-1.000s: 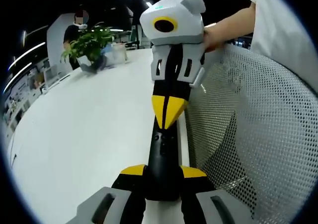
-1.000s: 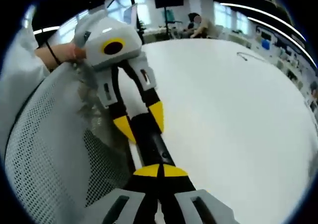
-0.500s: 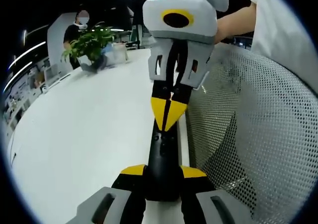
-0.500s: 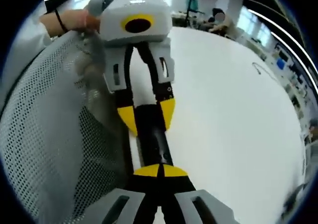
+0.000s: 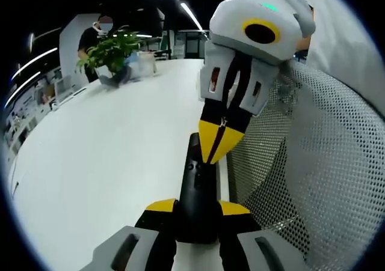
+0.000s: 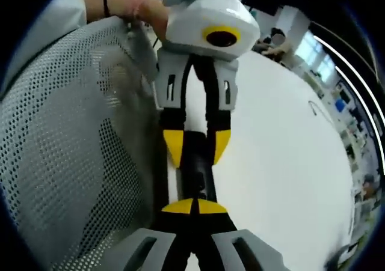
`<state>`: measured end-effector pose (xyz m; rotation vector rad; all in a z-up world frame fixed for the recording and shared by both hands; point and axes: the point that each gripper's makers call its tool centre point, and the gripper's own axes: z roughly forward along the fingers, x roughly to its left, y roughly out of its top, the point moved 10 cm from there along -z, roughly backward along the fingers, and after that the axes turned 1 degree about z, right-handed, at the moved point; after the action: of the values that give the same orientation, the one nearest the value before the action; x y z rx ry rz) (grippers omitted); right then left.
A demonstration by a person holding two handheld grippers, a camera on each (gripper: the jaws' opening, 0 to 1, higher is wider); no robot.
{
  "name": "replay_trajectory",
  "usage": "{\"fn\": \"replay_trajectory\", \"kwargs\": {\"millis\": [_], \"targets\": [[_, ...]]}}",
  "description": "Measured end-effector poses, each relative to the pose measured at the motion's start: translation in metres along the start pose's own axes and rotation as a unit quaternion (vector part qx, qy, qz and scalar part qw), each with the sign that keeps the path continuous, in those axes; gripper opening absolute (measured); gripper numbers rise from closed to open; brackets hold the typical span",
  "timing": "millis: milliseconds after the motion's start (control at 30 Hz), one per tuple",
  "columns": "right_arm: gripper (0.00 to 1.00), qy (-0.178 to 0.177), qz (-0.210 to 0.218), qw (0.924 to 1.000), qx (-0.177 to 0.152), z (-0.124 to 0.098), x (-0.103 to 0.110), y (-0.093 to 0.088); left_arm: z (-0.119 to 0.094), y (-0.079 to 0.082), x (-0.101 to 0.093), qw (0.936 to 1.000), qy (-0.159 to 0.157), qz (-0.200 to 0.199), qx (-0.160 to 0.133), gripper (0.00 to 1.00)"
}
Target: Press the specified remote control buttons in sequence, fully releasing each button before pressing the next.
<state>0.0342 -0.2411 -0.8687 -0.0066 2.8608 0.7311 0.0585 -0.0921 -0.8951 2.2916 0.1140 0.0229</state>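
In the left gripper view, the left gripper (image 5: 192, 214) pinches the near end of the single black remote control (image 5: 196, 190), whose long axis runs straight out from its jaws above the white worktop (image 5: 102, 157); the right gripper (image 5: 218, 143), tips pressed together, hovers at the remote's far end. In the right gripper view, the right gripper (image 6: 194, 207), jaws together, points down onto the remote control (image 6: 196, 173), with the left gripper (image 6: 196, 146) clamping the remote's far end beside a mesh chair back (image 6: 66, 163).

Ceiling strip lights (image 5: 191, 17) bright — table (image 5: 102, 151) evenly lit, faint glare; fisheye edges bend (background soft).
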Motion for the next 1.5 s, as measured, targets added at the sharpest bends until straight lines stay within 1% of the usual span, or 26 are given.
{"fn": "replay_trajectory", "kwargs": {"millis": [67,200,267,433,600,667,767,833,933,1000,1033,1100,1200,1300,1333,1500], "targets": [[0.0,0.01,0.017,0.9998,-0.002,0.001,-0.001,0.001,0.0,0.0,0.0,1.0,-0.001,0.002,0.0,0.25],[0.0,0.021,0.013,0.9997,0.002,0.002,-0.001,0.001,0.0,0.0,0.0,1.0,-0.002,0.005,0.001,0.25],[0.0,0.028,0.018,0.9994,0.007,0.003,-0.002,0.003,0.0,0.0,0.0,1.0,-0.003,0.006,0.001,0.25],[0.0,0.03,0.009,0.9995,0.011,0.003,0.0,0.005,0.0,0.0,-0.001,1.0,-0.004,0.007,0.001,0.25],[0.0,0.039,0.017,0.999,0.014,0.005,0.0,0.006,0.0,0.0,-0.001,1.0,-0.005,0.008,0.0,0.25],[0.0,0.03,0.0,0.9994,0.016,0.005,0.002,0.006,0.0,0.001,-0.001,0.9999,-0.005,0.009,0.001,0.25],[0.0,0.025,0.007,0.9996,0.01,0.004,0.003,0.005,0.0,0.001,-0.001,0.9999,-0.005,0.009,0.001,0.25],[0.0,0.023,0.029,0.9993,0.003,0.004,0.002,0.004,0.0,0.001,-0.001,0.9999,-0.005,0.009,0.001,0.25],[0.0,0.02,0.03,0.9993,-0.006,0.003,0.002,0.001,0.0,0.001,-0.001,0.9999,-0.004,0.009,0.001,0.25],[0.0,0.026,0.062,0.9977,-0.011,0.001,0.0,0.001,0.0,0.001,-0.001,1.0,-0.004,0.008,0.0,0.25],[0.0,0.025,0.075,0.9969,-0.007,0.001,-0.002,0.001,0.0,0.001,-0.001,1.0,-0.004,0.007,0.0,0.25],[0.0,0.01,0.071,0.9974,-0.004,0.0,-0.004,0.002,0.001,0.001,0.0,1.0,-0.004,0.007,-0.001,0.25],[0.0,0.004,0.076,0.9971,-0.004,-0.001,-0.009,0.001,0.001,0.001,-0.001,1.0,-0.004,0.008,-0.001,0.25],[0.0,0.004,0.079,0.9969,0.0,0.002,-0.012,0.0,0.001,0.001,-0.001,1.0,-0.004,0.008,-0.001,0.25],[0.0,0.006,0.081,0.9966,-0.006,0.002,-0.012,0.0,0.0,0.001,-0.001,1.0,-0.004,0.009,-0.001,0.25],[0.0,0.011,0.083,0.9965,0.001,0.002,-0.012,0.002,0.0,0.0,0.0,0.9999,-0.006,0.009,0.0,0.25]]}}
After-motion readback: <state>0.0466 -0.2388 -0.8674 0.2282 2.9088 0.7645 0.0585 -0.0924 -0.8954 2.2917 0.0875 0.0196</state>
